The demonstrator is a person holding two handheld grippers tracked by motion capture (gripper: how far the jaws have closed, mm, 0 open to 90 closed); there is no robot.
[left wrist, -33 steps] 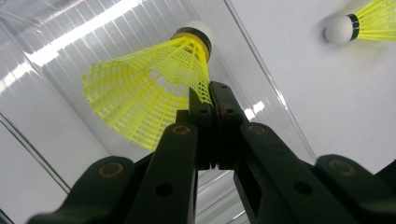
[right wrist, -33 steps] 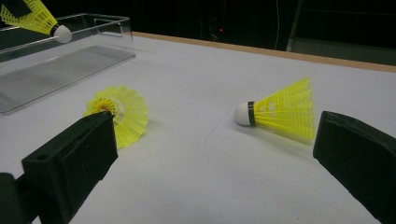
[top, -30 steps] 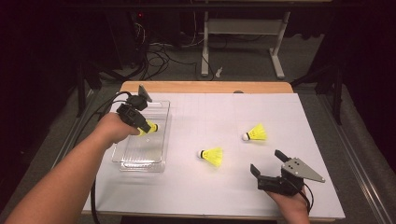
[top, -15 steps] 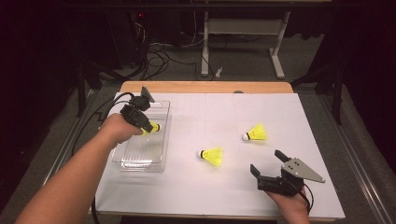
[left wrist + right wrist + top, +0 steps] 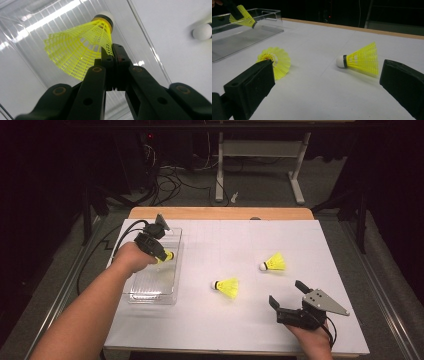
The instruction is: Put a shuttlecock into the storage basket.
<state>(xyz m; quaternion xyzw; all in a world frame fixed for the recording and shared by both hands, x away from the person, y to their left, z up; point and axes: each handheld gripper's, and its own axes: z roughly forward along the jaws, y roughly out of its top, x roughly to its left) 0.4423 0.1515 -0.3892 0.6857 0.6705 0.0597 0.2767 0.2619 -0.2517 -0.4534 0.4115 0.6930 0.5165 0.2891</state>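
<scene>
High view: the left tool (image 5: 161, 254) pinches a yellow plastic-mesh shuttlecock (image 5: 167, 255) by its skirt, over the clear plastic tray (image 5: 150, 292) near the tabletop's left edge; the right tool (image 5: 291, 296) gapes empty.

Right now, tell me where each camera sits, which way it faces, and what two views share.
High view: above the person's side, looking forward and down on the white table; both forearms, left gripper, right gripper.
Left gripper view: down its shut jaws, pinching a yellow mesh shuttlecock over the clear plastic tray.
Right gripper view: low, across the table between open jaws.
Shared: that shuttlecock and tray.
</scene>
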